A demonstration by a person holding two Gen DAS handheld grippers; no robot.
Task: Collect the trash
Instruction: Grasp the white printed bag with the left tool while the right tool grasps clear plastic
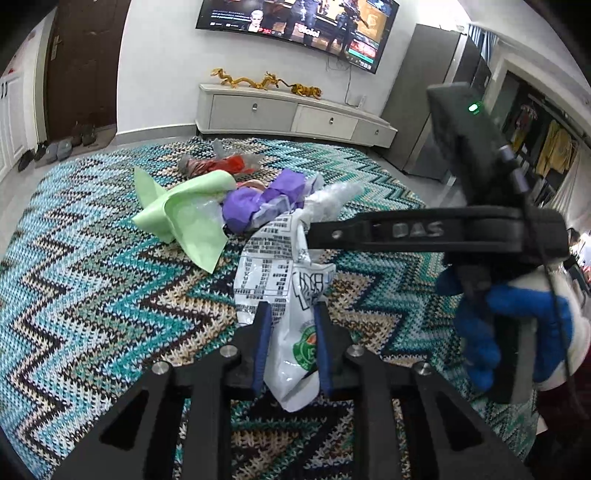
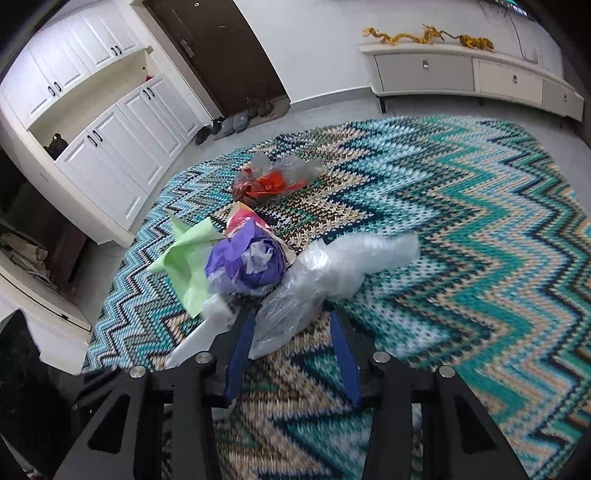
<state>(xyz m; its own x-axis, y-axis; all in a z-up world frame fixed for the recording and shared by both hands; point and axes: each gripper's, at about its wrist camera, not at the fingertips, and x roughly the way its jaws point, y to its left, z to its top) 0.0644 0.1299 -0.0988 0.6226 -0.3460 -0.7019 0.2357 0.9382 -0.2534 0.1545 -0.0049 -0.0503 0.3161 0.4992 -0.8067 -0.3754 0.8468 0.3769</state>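
My left gripper (image 1: 291, 314) is shut on a white printed plastic bag (image 1: 277, 280) and holds it above the zigzag rug (image 1: 92, 295). My right gripper (image 2: 291, 321) is open, its jaws on either side of the near end of a clear crumpled plastic wrap (image 2: 332, 269), which also shows in the left wrist view (image 1: 332, 199). Beside it lie a purple paper wad (image 2: 247, 266), a green sheet (image 2: 188, 258) and, farther off, a red and clear wrapper (image 2: 273, 181). In the left wrist view the right gripper (image 1: 314, 230) reaches in from the right, its jaws not visible.
The rug (image 2: 461, 258) covers most of the floor. A white TV cabinet (image 1: 295, 114) stands along the far wall with a TV (image 1: 295, 26) above. White cupboards (image 2: 110, 122), a dark door (image 2: 214, 51) and shoes (image 2: 236, 122) are at the left.
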